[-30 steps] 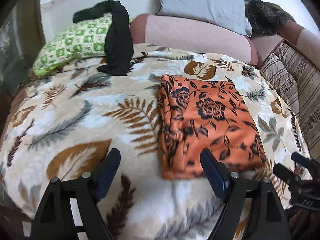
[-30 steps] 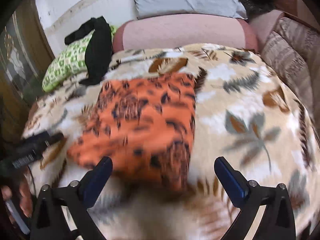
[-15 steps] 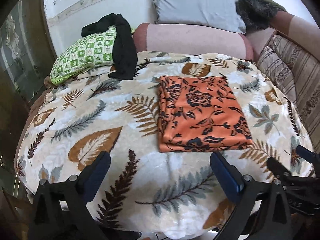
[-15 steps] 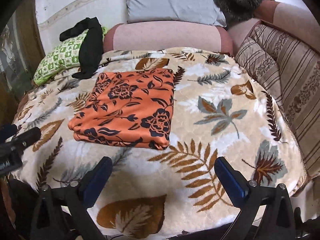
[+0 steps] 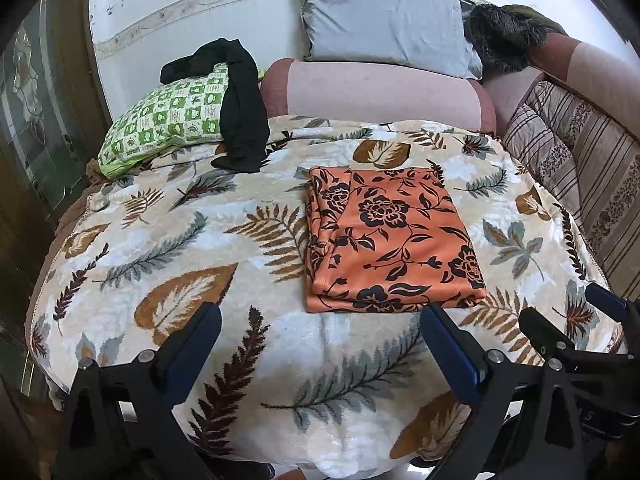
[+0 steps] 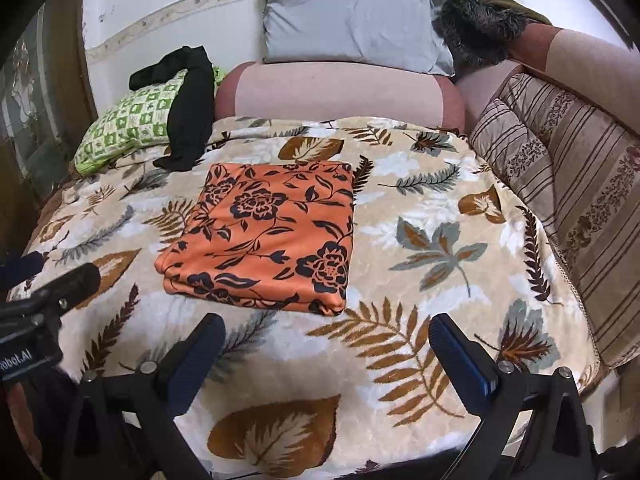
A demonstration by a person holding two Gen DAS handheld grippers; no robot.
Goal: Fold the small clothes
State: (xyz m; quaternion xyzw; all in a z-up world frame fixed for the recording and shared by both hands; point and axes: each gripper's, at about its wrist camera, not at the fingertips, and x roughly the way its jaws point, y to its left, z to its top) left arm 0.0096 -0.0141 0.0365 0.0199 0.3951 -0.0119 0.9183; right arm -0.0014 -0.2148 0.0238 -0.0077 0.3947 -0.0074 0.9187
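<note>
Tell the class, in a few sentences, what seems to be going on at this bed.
A person holds two claws above a leaf-patterned fleece blanket. The orange cloth with black flowers lies folded into a neat rectangle on it, touched by neither. The left claw and right claw are both open and empty. A black garment drapes unfolded over a green checked pillow.

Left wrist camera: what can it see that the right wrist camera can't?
Only the left wrist view shows the right gripper poking in at its right edge, jaws apart. Only the right wrist view shows the left gripper at its left edge, with a white label on it. Both show the folded orange floral cloth on the leaf-print blanket, the black garment draped over the green checkered pillow, and the grey pillow.
</note>
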